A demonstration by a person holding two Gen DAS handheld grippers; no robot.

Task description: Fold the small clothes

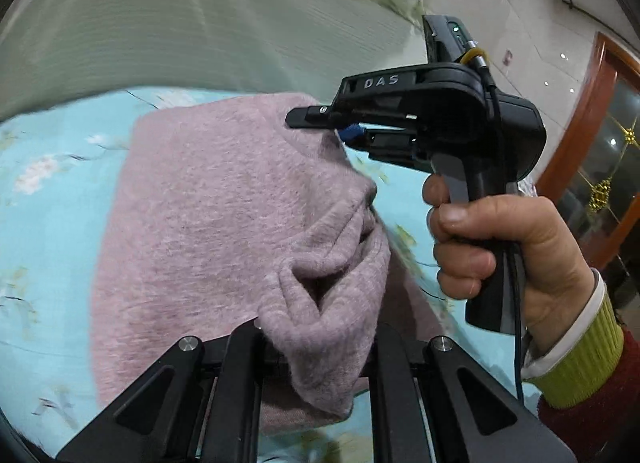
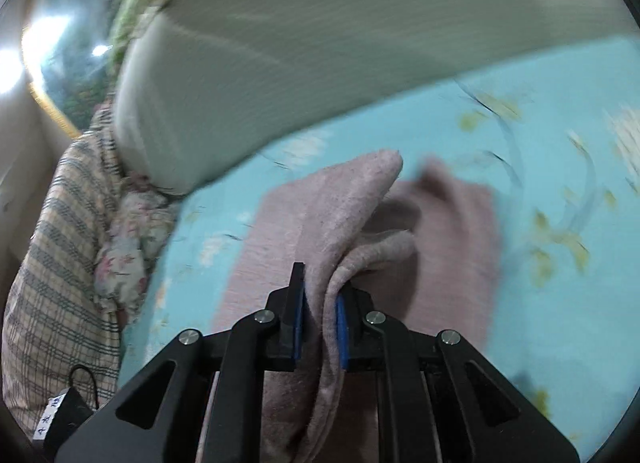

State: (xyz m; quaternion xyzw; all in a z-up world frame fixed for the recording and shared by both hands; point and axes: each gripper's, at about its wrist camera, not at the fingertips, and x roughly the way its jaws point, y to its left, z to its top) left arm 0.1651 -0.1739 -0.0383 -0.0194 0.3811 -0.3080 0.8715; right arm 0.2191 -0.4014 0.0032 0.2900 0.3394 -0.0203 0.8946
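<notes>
- Pink fleece garment (image 1: 208,199): lies on a light-blue floral bedsheet (image 1: 48,191), filling the centre of the left wrist view; two gathered portions are lifted off the sheet, the rest lies flat.
- Left gripper (image 1: 316,359): bottom centre of its own view, jaws drawn together on a bunched fold of the garment.
- Right gripper (image 2: 320,327): bottom centre of its own view, blue pads (image 2: 298,323) pinching a doubled edge of the garment; in the left wrist view it appears at centre right, nipping the garment's upper corner.
- Person's hand (image 1: 508,247): grips the right gripper's handle, lower right of the left wrist view; a yellow-green cuff shows at the wrist.
- Progress, as judged: a fold is under way, both edges held and raised; laying over and smoothing remain.
- View differences: only the right wrist view shows a plaid cloth (image 2: 60,247) at lower left; only the left wrist view shows a wooden door frame (image 1: 576,131) at right. A grey-green ribbed cover (image 2: 360,31) crosses the top of both views.
</notes>
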